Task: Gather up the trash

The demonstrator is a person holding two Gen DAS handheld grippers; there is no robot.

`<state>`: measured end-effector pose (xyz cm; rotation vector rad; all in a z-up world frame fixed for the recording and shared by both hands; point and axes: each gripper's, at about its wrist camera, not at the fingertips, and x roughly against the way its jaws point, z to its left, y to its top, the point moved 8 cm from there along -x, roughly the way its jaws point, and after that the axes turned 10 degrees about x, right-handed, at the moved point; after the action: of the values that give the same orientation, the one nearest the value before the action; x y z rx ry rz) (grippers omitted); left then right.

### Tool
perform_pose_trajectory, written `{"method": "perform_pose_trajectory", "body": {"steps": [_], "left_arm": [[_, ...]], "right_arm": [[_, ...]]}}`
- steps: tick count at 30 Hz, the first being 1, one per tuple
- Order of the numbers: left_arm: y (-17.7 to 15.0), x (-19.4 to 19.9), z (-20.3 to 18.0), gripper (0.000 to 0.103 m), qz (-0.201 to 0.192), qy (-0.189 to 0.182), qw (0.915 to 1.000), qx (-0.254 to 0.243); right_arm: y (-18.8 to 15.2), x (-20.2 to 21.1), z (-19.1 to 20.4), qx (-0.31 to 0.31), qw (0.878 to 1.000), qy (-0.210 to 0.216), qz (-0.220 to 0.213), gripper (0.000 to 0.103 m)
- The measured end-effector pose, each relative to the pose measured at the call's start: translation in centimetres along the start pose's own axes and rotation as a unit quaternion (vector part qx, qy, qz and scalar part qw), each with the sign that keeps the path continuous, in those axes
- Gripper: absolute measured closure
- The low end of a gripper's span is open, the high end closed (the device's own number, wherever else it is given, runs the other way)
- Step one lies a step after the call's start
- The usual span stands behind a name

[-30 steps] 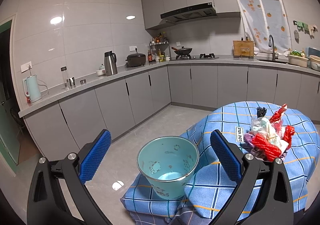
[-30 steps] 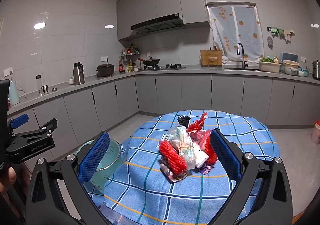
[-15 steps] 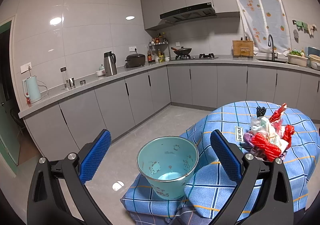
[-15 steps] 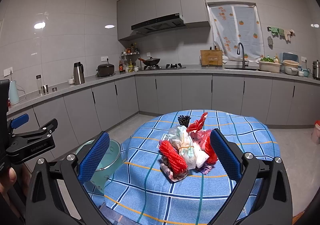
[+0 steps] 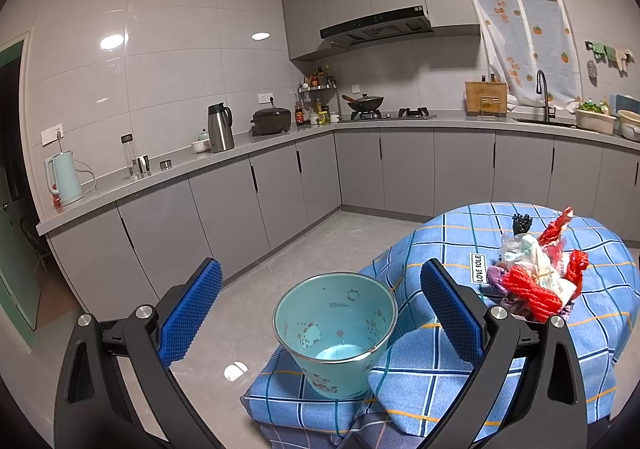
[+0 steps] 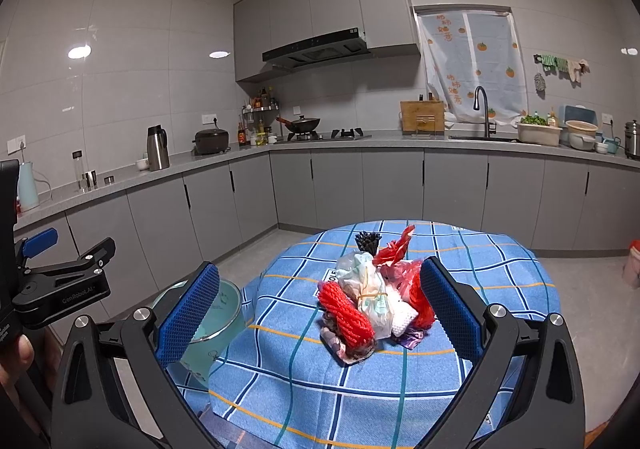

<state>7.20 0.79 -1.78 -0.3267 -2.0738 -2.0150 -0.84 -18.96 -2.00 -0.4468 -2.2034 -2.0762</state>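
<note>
A heap of trash [image 6: 372,297] lies in the middle of a round table with a blue checked cloth [image 6: 500,273]: red netting, a clear plastic bag, white and purple scraps, a black bundle behind. My right gripper [image 6: 320,309] is open, its blue pads either side of the heap and nearer the camera. A light-blue bin [image 5: 336,329] stands on a cloth-covered seat left of the table, empty inside. My left gripper [image 5: 320,313] is open, framing the bin from above. The same trash heap [image 5: 536,277] shows at the right of the left wrist view.
Grey kitchen cabinets and a worktop [image 6: 360,145] run along the far walls, with kettle, cooker, hob and sink. The other handheld gripper [image 6: 60,281] and a hand show at the left of the right wrist view. Grey floor [image 5: 320,249] lies between table and cabinets.
</note>
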Motion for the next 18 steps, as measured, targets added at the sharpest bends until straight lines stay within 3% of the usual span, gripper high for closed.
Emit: {"method": "perform_pose_trajectory", "body": {"steps": [18], "left_arm": [[-0.16, -0.08, -0.07, 0.005, 0.002, 0.0, 1.0, -0.001]], "right_arm": [[0.04, 0.05, 0.02, -0.001, 1.0, 0.001, 0.002, 0.004]]}}
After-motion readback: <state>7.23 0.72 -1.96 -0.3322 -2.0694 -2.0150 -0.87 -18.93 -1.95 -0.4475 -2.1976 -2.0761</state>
